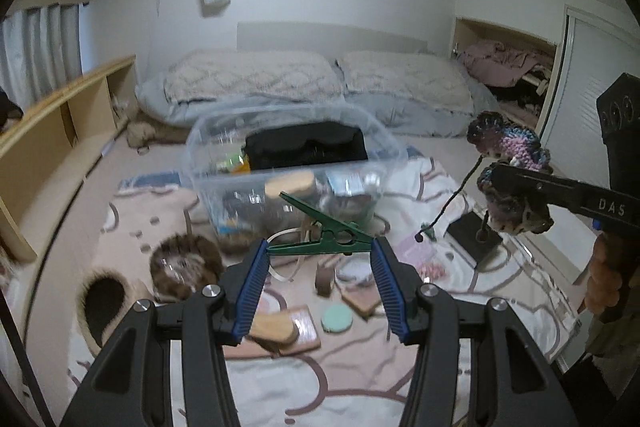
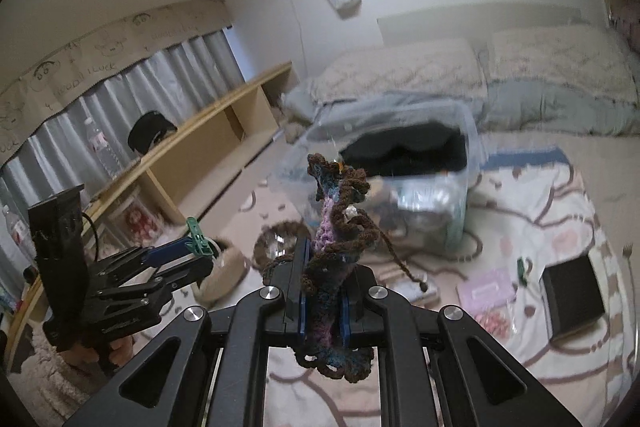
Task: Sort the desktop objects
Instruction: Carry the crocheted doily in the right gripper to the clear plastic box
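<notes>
Two grippers, two catches, with the clear plastic bin (image 1: 296, 147) waiting ahead of both jaws.

The left gripper (image 1: 320, 253) clamps a hard green plastic clothespin (image 1: 324, 233) crosswise between ribbed blue pads; the right gripper (image 2: 320, 291) pinches a soft, ruffled crocheted piece (image 2: 336, 227) of purple and brown yarn. The bin looks partly filled, and wooden blocks (image 1: 288, 327), a mint disc (image 1: 337, 319) and a black box (image 2: 572, 297) still litter the blanket below the jaws.

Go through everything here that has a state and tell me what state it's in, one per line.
left gripper: shut on the green clothespin, held in the air
green clothespin: gripped lengthwise between the fingers
right gripper: shut on the crocheted piece
crocheted piece: clamped, cord dangling
clear plastic bin: lid off, partly filled
black box: closed, lying on the blanket
</notes>
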`<state>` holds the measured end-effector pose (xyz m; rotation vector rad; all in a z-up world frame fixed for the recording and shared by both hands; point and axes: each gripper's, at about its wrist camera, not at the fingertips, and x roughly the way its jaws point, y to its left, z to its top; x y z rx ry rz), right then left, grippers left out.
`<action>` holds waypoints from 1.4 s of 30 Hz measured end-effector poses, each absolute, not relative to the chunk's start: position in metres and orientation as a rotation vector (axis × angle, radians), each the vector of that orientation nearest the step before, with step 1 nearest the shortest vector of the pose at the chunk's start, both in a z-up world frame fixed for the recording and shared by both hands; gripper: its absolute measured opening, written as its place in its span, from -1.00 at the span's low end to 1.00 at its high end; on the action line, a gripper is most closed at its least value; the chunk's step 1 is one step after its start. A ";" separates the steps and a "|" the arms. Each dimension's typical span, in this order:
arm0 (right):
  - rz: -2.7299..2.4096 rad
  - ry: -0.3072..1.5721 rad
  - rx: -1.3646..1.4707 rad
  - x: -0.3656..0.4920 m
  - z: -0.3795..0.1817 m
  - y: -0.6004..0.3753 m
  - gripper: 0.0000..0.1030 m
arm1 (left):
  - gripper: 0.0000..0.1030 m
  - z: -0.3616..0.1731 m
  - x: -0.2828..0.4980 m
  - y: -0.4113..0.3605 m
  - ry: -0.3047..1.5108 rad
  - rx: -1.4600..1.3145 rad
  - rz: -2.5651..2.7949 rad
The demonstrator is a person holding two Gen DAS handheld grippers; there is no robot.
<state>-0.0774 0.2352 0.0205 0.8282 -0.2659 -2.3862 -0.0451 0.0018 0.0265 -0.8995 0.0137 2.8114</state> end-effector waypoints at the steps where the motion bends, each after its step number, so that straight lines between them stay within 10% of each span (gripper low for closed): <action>1: -2.396 -0.263 0.812 -0.079 0.027 0.235 -0.76 | 0.01 0.032 -0.047 0.002 0.019 -0.887 2.820; 18: -2.473 -0.236 0.617 -0.110 0.102 0.232 -0.76 | 0.01 0.103 -0.111 -0.013 -0.099 -0.727 2.931; 42: -2.537 -0.270 0.586 -0.201 0.096 0.214 -0.76 | 0.01 0.063 -0.239 -0.063 -0.231 -0.775 2.964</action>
